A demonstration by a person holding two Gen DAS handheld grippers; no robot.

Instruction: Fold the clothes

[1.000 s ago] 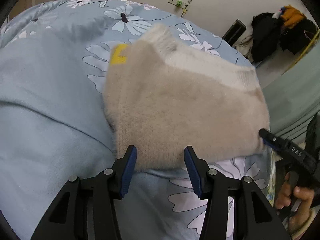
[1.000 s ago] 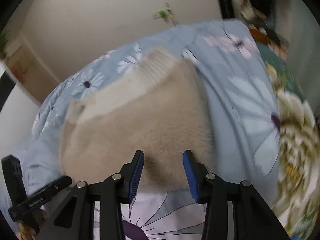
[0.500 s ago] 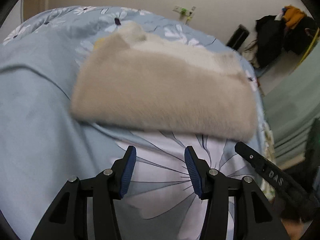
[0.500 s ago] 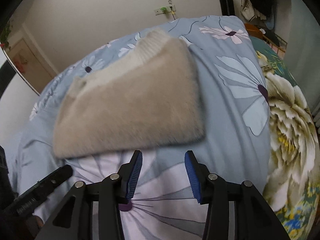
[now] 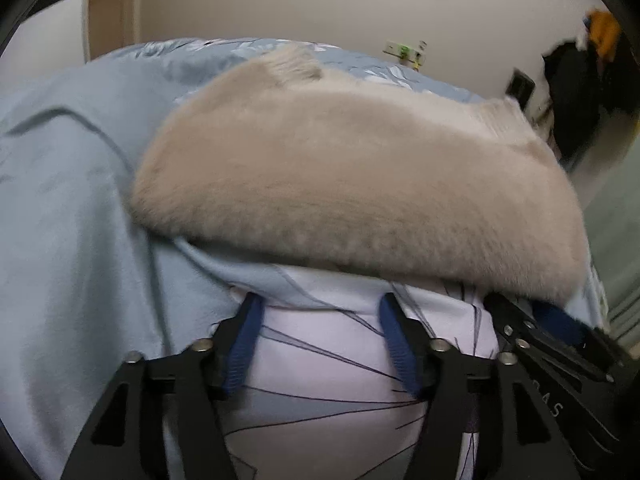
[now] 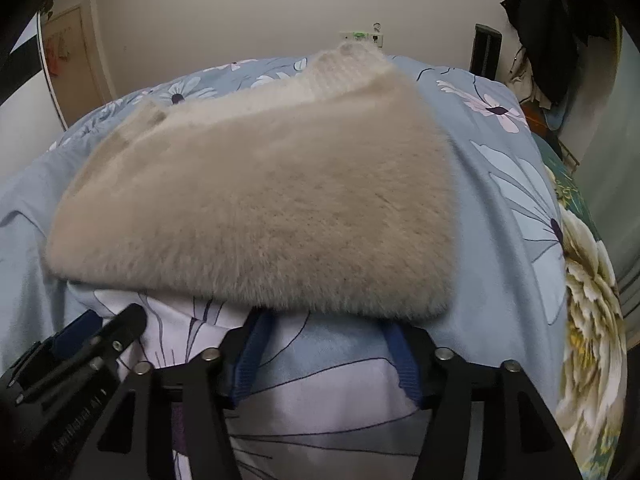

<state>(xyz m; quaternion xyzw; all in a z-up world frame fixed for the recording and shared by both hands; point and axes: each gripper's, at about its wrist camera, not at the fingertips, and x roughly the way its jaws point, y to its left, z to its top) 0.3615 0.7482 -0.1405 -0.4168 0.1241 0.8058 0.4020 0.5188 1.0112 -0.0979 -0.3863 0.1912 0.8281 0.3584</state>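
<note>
A folded, fuzzy beige sweater [image 5: 352, 184] lies on the blue floral duvet [image 6: 504, 208], its ribbed cream hem [image 6: 344, 68] at the side far from the cameras; the left gripper [image 5: 320, 312] sits at the sweater's near edge, jaws spread wide with nothing between them; the right gripper [image 6: 326, 330] is just beside that same near edge, tips slightly under the fuzz, likewise spread wide and gripping nothing.

Left gripper [image 5: 318, 308] and right gripper [image 6: 326, 326] side by side, low, fingers spread apart, holding nothing.
</note>
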